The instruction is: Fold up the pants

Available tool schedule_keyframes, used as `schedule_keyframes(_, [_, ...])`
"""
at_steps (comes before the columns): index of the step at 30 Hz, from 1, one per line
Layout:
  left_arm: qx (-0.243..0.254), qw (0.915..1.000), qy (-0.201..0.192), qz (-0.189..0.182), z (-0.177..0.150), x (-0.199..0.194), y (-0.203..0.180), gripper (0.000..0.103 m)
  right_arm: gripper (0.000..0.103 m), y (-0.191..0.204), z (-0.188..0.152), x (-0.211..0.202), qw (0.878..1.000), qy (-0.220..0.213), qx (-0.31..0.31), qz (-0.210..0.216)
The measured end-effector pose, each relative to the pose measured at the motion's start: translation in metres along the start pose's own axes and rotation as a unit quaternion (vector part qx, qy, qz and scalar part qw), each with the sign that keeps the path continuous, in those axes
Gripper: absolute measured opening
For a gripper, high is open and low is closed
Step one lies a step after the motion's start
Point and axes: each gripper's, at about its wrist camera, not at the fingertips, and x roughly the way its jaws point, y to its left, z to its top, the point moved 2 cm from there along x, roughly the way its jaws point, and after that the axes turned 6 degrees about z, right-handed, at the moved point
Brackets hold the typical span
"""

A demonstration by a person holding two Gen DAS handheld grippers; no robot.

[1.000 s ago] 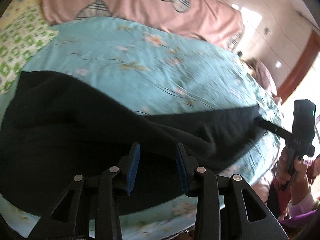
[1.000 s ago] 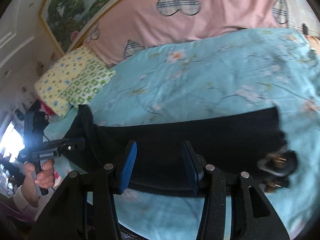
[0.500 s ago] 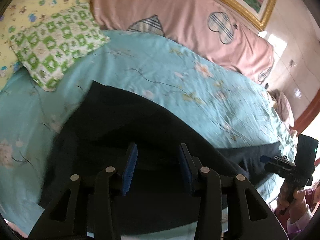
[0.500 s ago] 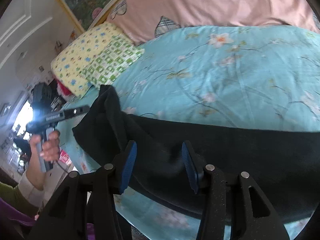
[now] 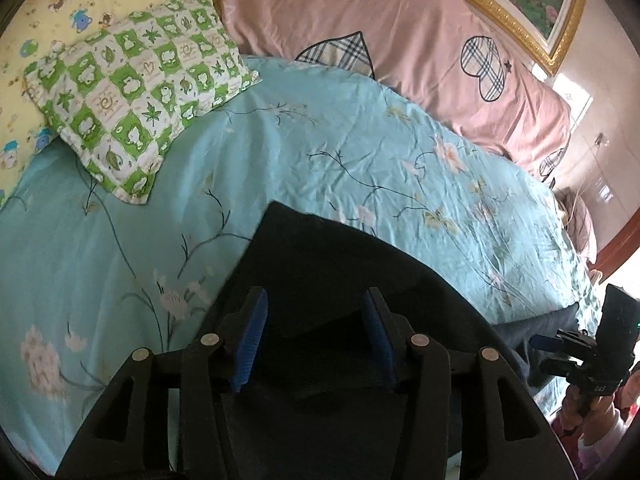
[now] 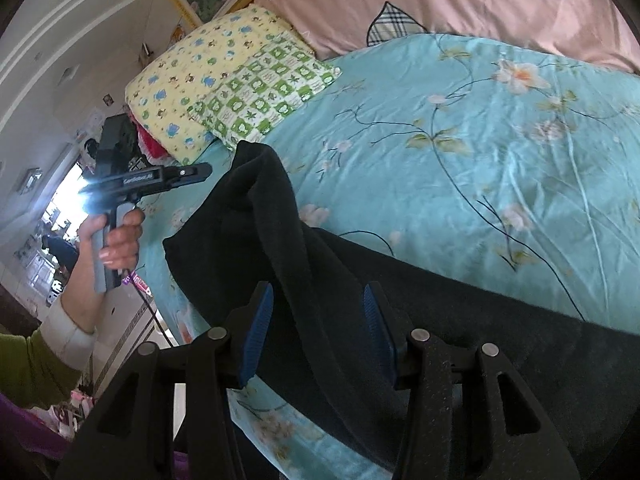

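Black pants (image 5: 340, 256) lie stretched along the near edge of a turquoise floral bedspread (image 5: 360, 152); they also show in the right wrist view (image 6: 460, 312), with one end bunched up (image 6: 256, 184). My left gripper (image 5: 314, 320) is open and empty, hovering over the wide end of the pants. My right gripper (image 6: 318, 320) is open and empty, over the pants' middle. The right gripper shows in the left wrist view (image 5: 560, 344) at the far right, past the pants' other end. The left gripper shows in the right wrist view (image 6: 200, 170), left of the bunched end.
A green checked pillow (image 5: 136, 92) and a yellow pillow (image 6: 200, 68) lie at the head of the bed. A pink quilt with plaid hearts (image 5: 400, 32) lies along the far side. A framed picture (image 5: 520, 4) hangs on the wall.
Both grippers have swung toward the head of the bed. The left gripper now hovers over the pants' wide end; the right looks along the pants toward the bunched end. Both stay open.
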Motion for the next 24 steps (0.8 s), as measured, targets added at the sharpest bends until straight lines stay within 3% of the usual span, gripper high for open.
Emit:
schedule_keyframes(3, [0.002, 0.9999, 0.007, -0.015, 0.014, 0.009, 0.010, 0.057, 0.049, 0.000, 0.006, 0.007, 1.000, 0.004, 0.004, 0.007])
schedule_keyframes(5, [0.003, 0.9990, 0.017, -0.041, 0.024, 0.017, 0.017, 0.066, 0.049, 0.002, 0.010, 0.012, 1.000, 0.007, 0.004, 0.009])
schedule_keyframes(8, [0.000, 0.9959, 0.040, -0.081, 0.036, 0.032, 0.030, 0.069, 0.052, 0.002, 0.014, 0.020, 1.000, 0.015, 0.004, 0.016])
schedule_keyframes(18, [0.001, 0.9834, 0.125, -0.131, 0.041, 0.092, 0.050, 0.069, 0.055, -0.006, 0.026, 0.044, 0.999, 0.030, 0.026, 0.036])
schedule_keyframes(21, [0.004, 0.9822, 0.124, -0.141, 0.038, 0.094, 0.046, 0.066, 0.055, -0.008, 0.028, 0.051, 0.998, 0.037, 0.034, 0.036])
schedule_keyframes(24, [0.013, 0.9817, 0.120, -0.148, 0.037, 0.092, 0.041, 0.047, 0.054, -0.009, 0.029, 0.060, 0.996, 0.045, 0.047, 0.053])
